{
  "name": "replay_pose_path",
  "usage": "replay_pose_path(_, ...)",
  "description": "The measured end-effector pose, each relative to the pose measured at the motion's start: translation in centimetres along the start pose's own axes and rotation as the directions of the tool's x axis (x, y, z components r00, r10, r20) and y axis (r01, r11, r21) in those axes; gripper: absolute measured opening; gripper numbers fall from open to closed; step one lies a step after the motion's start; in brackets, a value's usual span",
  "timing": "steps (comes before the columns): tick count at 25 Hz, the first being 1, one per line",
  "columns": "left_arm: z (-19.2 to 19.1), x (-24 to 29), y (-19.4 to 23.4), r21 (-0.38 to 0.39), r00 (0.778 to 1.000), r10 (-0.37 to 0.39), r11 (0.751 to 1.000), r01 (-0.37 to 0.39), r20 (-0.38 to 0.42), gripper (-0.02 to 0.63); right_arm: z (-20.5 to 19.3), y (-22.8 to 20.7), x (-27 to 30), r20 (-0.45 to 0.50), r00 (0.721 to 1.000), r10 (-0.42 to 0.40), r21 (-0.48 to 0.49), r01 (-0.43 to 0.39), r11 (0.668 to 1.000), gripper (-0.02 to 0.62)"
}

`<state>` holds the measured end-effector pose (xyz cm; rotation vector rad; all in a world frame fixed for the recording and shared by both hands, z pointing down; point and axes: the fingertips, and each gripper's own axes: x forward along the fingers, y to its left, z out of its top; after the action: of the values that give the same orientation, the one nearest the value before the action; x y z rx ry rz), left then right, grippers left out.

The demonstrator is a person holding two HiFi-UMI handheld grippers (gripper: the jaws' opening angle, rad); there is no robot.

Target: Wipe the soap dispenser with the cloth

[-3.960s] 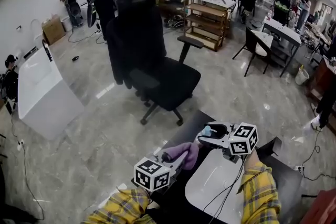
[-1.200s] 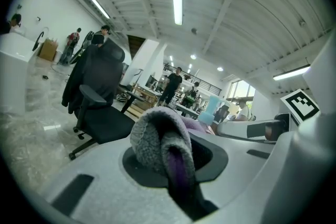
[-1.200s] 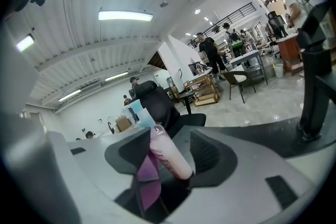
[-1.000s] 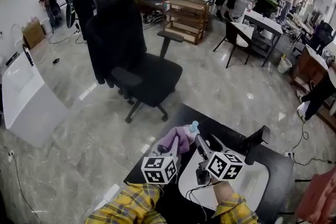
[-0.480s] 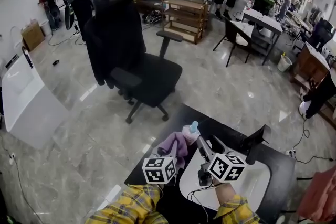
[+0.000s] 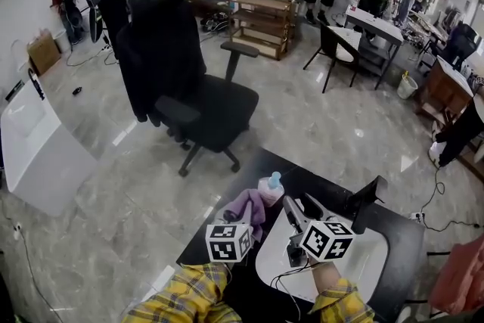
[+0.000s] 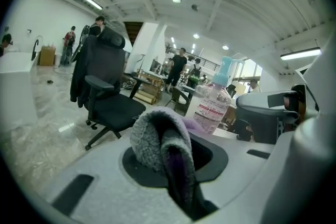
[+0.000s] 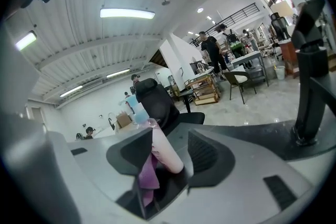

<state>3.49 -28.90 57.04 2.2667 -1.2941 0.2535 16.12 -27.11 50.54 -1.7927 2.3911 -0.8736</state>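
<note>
The clear plastic soap dispenser (image 6: 269,191), filled with pink liquid and topped by a pale blue cap (image 6: 275,178), stands on the black surface (image 6: 393,231) just beside the far left rim of the white oval basin (image 6: 355,268). Its label (image 7: 210,107) shows in the left gripper view as red and white bands of print, too small and soft to read. Each gripper's cube (image 6: 228,241) bears only black-and-white square markers, with no readable writing.

The left gripper (image 6: 246,217) (image 7: 176,165), left of the basin, has its fingers clamped on the fluffy purple cloth (image 6: 249,204) (image 7: 160,139). The cloth bulges out of them and lies against the soap dispenser. In the head view the cloth hides the bottle's lower part. In the left gripper view the bottle's foot sits out of sight behind the cloth.

The right gripper (image 6: 299,206) (image 8: 168,149) reaches across the basin's far rim. Its fingers have just been closing, with the soap dispenser (image 8: 164,150) between them. The bottle leans on the pad at the cloth's side and a gap shows at the other pad, so it is not clamped.

The basin's near part is covered by the right gripper. The yellow plaid sleeves (image 6: 185,299) are cut off at the bottom edge.
</note>
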Motion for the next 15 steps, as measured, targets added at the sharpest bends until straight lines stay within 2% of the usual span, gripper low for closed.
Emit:
replay_pose_path(3, 0.8, -0.9, 0.1, -0.01, 1.0, -0.017, 1.0, 0.018, 0.02, 0.058, 0.6, 1.3, 0.6, -0.038, 0.995, 0.097, -0.149, -0.101, 0.984, 0.204)
replay_pose_path(6, 1.3, -1.9, -0.1, -0.002, 0.998, -0.053, 0.999, 0.053, 0.03, 0.058, 0.9, 2.7, 1.2, -0.131, 0.969, 0.211, -0.308, -0.242, 0.92, 0.204)
replay_pose_path(12, 2.2, -3.7, -0.5, 0.016, 0.992, -0.117, 0.993, 0.117, 0.041, 0.058, 1.9, 4.3, 2.5, -0.252, 0.896, 0.366, -0.361, -0.438, 0.823, 0.204)
replay_pose_path(15, 2.1, -4.6, -0.3, 0.004, 0.991, -0.129, 0.992, 0.129, 0.041, 0.058, 1.7, 5.7, 3.0, -0.33, 0.843, 0.426, -0.39, -0.532, 0.751, 0.204)
